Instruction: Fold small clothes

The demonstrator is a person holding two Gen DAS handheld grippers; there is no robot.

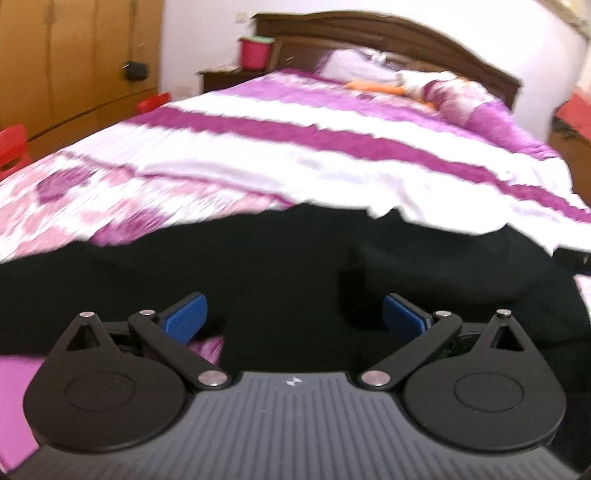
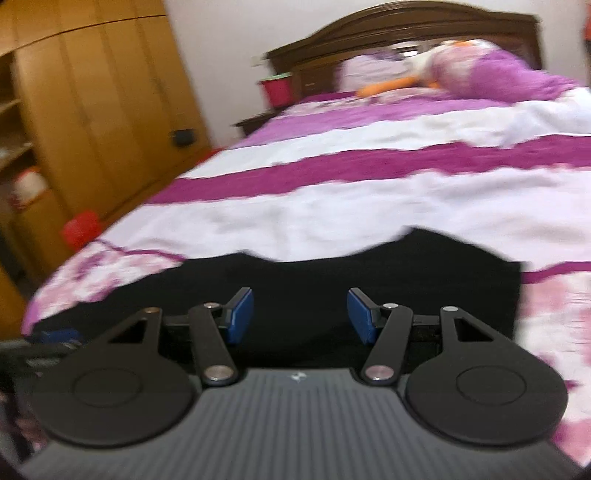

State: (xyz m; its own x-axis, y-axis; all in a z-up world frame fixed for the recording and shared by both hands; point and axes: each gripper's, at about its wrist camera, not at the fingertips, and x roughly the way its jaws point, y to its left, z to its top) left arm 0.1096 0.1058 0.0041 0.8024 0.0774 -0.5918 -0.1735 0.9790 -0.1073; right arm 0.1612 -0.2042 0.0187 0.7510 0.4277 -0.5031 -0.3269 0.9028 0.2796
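Observation:
A black garment (image 1: pixel 280 266) lies spread on the near end of the bed, and its far edge is uneven. My left gripper (image 1: pixel 294 316) hovers just above it, its blue pads (image 1: pixel 186 318) wide apart with only the flat cloth below them. In the right wrist view the same black garment (image 2: pixel 388 269) shows a squarer right edge. My right gripper (image 2: pixel 301 318) is open over it, and nothing sits between its blue pads (image 2: pixel 364 319). Both views are blurred by motion.
The bed's purple-and-white striped cover (image 1: pixel 295 147) stretches back to pillows (image 1: pixel 354 66) and a dark wooden headboard (image 1: pixel 388 33). A wooden wardrobe (image 2: pixel 92 103) stands at left. A red bin (image 1: pixel 255 53) sits on the nightstand, and red stools (image 1: pixel 11 147) stand beside the bed.

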